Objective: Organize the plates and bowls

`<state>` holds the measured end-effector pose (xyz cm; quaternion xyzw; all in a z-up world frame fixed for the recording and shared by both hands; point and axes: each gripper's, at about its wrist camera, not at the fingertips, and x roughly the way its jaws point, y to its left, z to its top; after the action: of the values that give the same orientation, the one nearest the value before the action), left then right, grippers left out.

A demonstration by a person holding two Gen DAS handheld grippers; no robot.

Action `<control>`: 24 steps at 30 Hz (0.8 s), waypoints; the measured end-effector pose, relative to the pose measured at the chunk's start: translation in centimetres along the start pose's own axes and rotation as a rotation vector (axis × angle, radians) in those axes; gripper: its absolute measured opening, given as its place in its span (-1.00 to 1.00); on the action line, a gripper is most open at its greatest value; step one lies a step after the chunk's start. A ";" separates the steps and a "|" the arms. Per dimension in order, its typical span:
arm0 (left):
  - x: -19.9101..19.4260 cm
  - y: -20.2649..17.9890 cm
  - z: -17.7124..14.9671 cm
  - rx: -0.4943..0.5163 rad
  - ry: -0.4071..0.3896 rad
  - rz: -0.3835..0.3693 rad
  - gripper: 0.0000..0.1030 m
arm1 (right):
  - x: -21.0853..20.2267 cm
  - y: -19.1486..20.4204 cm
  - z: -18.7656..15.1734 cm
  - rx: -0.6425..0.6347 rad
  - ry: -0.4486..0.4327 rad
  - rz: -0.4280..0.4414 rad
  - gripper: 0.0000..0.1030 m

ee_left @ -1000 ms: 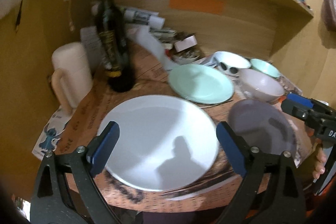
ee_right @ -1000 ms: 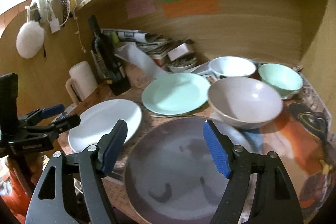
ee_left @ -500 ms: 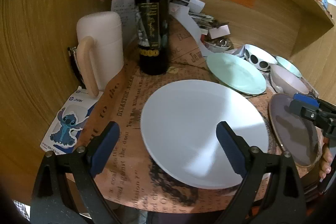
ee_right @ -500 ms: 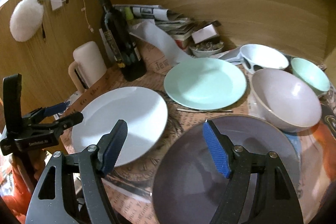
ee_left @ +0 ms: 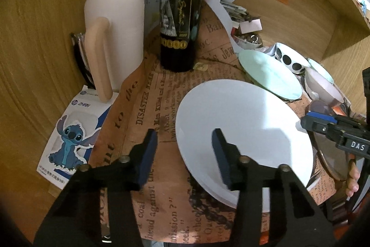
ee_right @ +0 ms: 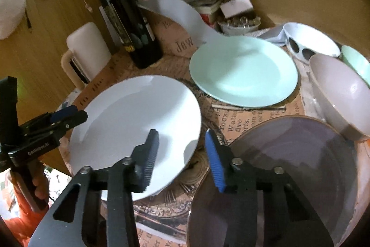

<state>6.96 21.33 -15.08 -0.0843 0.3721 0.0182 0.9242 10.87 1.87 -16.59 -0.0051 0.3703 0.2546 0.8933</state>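
Note:
A large white plate (ee_left: 242, 122) (ee_right: 138, 115) lies flat on the newspaper-print cloth. My left gripper (ee_left: 183, 154) straddles its left rim: one pad hangs over the plate, the other over the cloth. Its jaws are closing and do not touch the plate. My right gripper (ee_right: 182, 154) straddles the plate's right rim in the same way, closing, its pads clear of the rim. To the right lies a grey-purple plate (ee_right: 289, 154). A mint plate (ee_right: 242, 71), a pale bowl (ee_right: 340, 94), a dotted white bowl (ee_right: 309, 38) and a mint bowl (ee_right: 356, 61) sit behind.
A dark wine bottle (ee_left: 180, 15) and a white jug with a beige handle (ee_left: 113, 31) stand at the back left against the wooden wall. Papers and a small dish of clutter (ee_right: 238, 22) crowd the back. A cartoon card (ee_left: 69, 140) lies left of the cloth.
Both grippers have come down and inwards to opposite rims of the white plate, the right one leaving the grey-purple plate. Both pairs of jaws have narrowed a good deal.

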 end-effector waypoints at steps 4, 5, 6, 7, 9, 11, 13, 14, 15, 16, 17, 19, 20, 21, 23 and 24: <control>0.3 0.7 -0.1 -0.016 0.010 -0.024 -0.24 | 0.8 0.1 0.1 0.001 0.028 -0.036 -0.40; 0.4 0.8 -0.1 -0.018 0.015 -0.033 -0.28 | 1.1 0.0 0.2 0.004 0.034 -0.040 -0.41; 0.6 0.9 -0.1 -0.019 0.020 -0.040 -0.29 | 1.2 0.0 0.2 0.007 0.042 -0.040 -0.45; 0.7 0.9 -0.2 -0.018 0.027 -0.047 -0.33 | 1.4 -0.1 0.3 0.008 0.048 -0.043 -0.48; 0.9 0.9 -0.2 -0.012 0.040 -0.059 -0.38 | 1.7 0.0 0.3 0.007 0.060 -0.053 -0.49; 1.1 0.9 -0.3 -0.007 0.043 -0.073 -0.43 | 1.8 0.1 0.4 0.002 0.064 -0.063 -0.50; 1.1 1.0 -0.4 -0.008 0.043 -0.089 -0.47 | 1.9 0.3 0.5 -0.003 0.069 -0.072 -0.50; 1.1 0.9 -0.4 -0.006 0.044 -0.096 -0.51 | 2.0 0.4 0.5 -0.007 0.073 -0.079 -0.50; 1.1 0.9 -0.4 -0.004 0.045 -0.102 -0.52 | 2.1 0.4 0.6 -0.009 0.075 -0.082 -0.49; 1.1 0.8 -0.4 -0.001 0.047 -0.109 -0.56 | 2.1 0.5 0.6 -0.013 0.081 -0.086 -0.49; 1.2 0.7 -0.4 0.002 0.050 -0.115 -0.57 | 2.3 0.5 0.6 -0.015 0.085 -0.086 -0.49; 1.1 0.6 -0.4 0.010 0.045 -0.103 -0.57 | 2.4 0.7 0.6 -0.024 0.090 -0.089 -0.46; 1.1 0.5 -0.4 0.014 0.043 -0.099 -0.57 | 2.5 0.7 0.6 -0.025 0.092 -0.090 -0.46; 1.1 0.5 -0.4 0.014 0.044 -0.099 -0.57 | 2.5 0.7 0.6 -0.020 0.094 -0.086 -0.46; 1.1 0.5 -0.4 0.016 0.046 -0.094 -0.57 | 2.6 0.4 0.7 -0.002 0.098 -0.072 -0.46; 1.0 0.4 -0.4 0.019 0.047 -0.088 -0.57 | 2.6 0.3 0.7 0.009 0.096 -0.065 -0.46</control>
<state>7.43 21.61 -16.11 -0.0922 0.3895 -0.0281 0.9159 12.75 3.48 -17.75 -0.0255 0.4135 0.2235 0.8823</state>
